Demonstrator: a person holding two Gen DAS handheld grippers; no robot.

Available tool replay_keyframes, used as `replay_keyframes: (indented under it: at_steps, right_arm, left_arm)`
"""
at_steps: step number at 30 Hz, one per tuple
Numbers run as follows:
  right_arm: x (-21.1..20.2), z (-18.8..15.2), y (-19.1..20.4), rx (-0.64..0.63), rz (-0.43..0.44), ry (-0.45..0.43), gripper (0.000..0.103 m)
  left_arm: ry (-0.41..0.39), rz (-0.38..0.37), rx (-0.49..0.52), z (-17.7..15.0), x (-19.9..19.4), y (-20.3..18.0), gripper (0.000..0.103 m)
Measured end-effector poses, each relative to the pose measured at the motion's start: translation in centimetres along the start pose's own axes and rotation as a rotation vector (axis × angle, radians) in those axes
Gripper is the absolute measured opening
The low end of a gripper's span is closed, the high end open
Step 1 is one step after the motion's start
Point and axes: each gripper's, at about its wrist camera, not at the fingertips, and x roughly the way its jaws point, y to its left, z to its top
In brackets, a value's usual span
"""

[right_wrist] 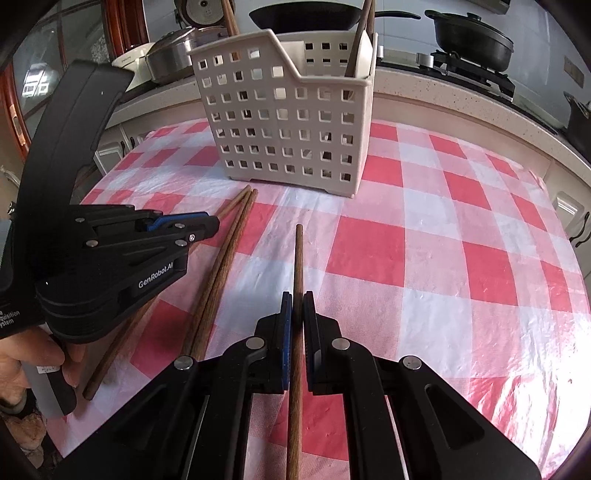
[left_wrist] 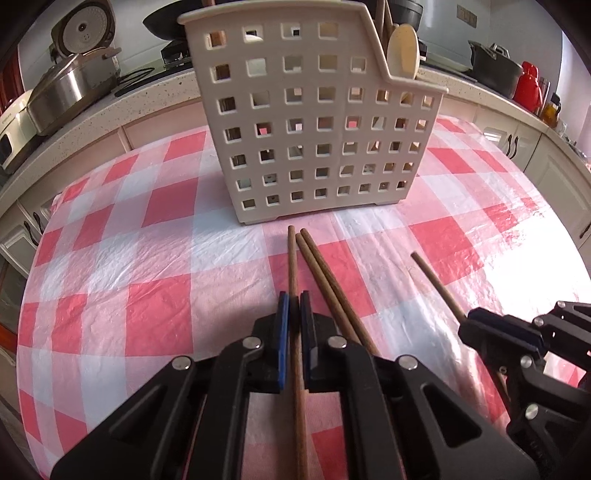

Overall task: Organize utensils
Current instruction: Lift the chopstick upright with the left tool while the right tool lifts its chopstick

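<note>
A beige perforated utensil basket (left_wrist: 310,122) stands on the checked tablecloth, also in the right wrist view (right_wrist: 291,118); it holds a pale spoon (left_wrist: 403,51) and brown sticks. Several brown chopsticks lie before it. My left gripper (left_wrist: 294,295) is shut on one chopstick (left_wrist: 292,258), low at the table. A loose pair of chopsticks (left_wrist: 325,273) lies just right of it, also in the right wrist view (right_wrist: 221,258). My right gripper (right_wrist: 297,295) is shut on another chopstick (right_wrist: 298,258), which also shows in the left wrist view (left_wrist: 436,284).
The table has a red and white checked cloth (right_wrist: 443,240). Behind it runs a speckled counter (left_wrist: 147,96) with rice cookers (left_wrist: 74,81), a black pot (right_wrist: 472,33), a wok and red bottles (left_wrist: 530,86). Cabinet doors stand below the counter.
</note>
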Motion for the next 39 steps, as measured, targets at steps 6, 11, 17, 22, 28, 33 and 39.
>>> replay_keyframes:
  at_steps: [6, 11, 17, 22, 28, 33, 39]
  right_arm:
    - [-2.2, 1.1, 0.1, 0.016, -0.002, -0.086, 0.006]
    - [-4.4, 1.7, 0.0, 0.042, 0.0, -0.157, 0.006]
    - [-7.3, 2.0, -0.2, 0.087, 0.007, -0.256, 0.006]
    - [-9.1, 1.9, -0.3, 0.104, 0.005, -0.326, 0.006]
    - [-10.5, 2.0, -0.3, 0.11, 0.002, -0.377, 0.006]
    - [-11.5, 2.1, 0.1, 0.094, -0.006, -0.405, 0.006]
    - [-11.9, 1.8, 0.5, 0.086, -0.008, -0.414, 0.006]
  left_arm:
    - [-0.079, -0.022, -0.012, 0.0, -3.5, 0.2, 0.006]
    - [-0.181, -0.038, -0.041, -0.8, -7.5, 0.8, 0.006]
    - [-0.311, -0.037, -0.047, -2.4, -11.9, 0.9, 0.006]
    - [-0.368, -0.043, -0.061, -3.3, -14.7, 0.9, 0.006]
    - [-0.437, -0.036, -0.06, -4.0, -17.3, 0.8, 0.006]
    - [-0.489, -0.029, -0.085, -4.6, -18.9, 1.3, 0.006]
    - [-0.518, -0.026, -0.1, -5.2, -19.7, 1.5, 0.006]
